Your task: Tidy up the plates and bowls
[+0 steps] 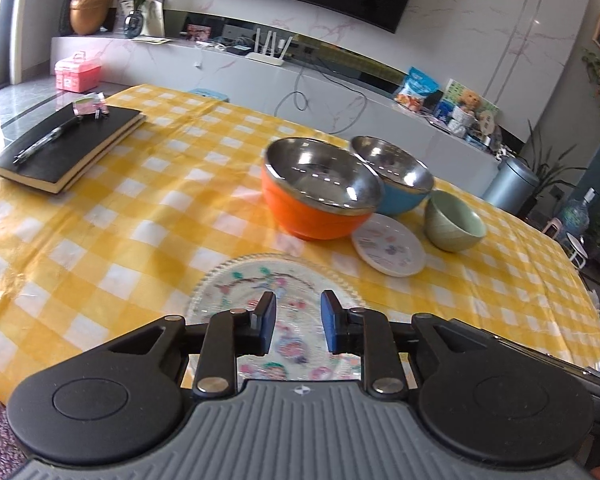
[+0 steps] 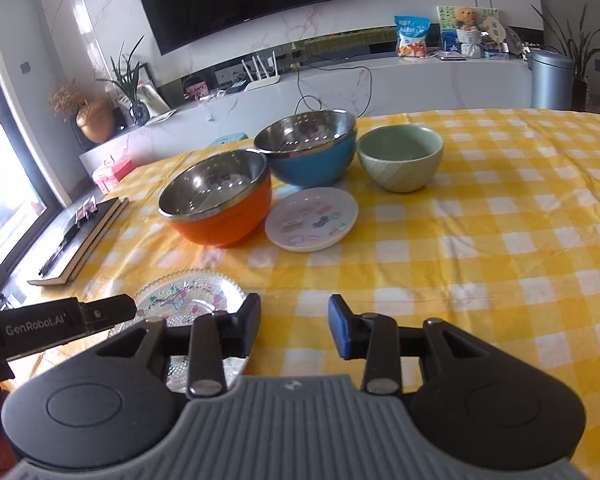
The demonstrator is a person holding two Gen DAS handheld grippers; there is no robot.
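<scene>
We count three bowls: one orange bowl (image 2: 220, 204), one blue bowl (image 2: 310, 150), one green bowl (image 2: 400, 158). We see two plates: a small white plate (image 2: 312, 219) and a glass plate (image 2: 188, 300).

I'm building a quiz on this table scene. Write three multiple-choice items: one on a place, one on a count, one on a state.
1. Where does the small white plate lie?
A. inside the green bowl
B. on the cloth in front of the orange and blue bowls
C. on the notebook

2. How many bowls are on the table?
A. three
B. two
C. five

3. What is between the right gripper's jaws?
A. the glass plate
B. a pen
C. nothing

Answers: 1 B, it rests flat beside the orange bowl. 2 A, orange, blue bowl and green bowl. 3 C, only checked cloth shows in the gap.
</scene>
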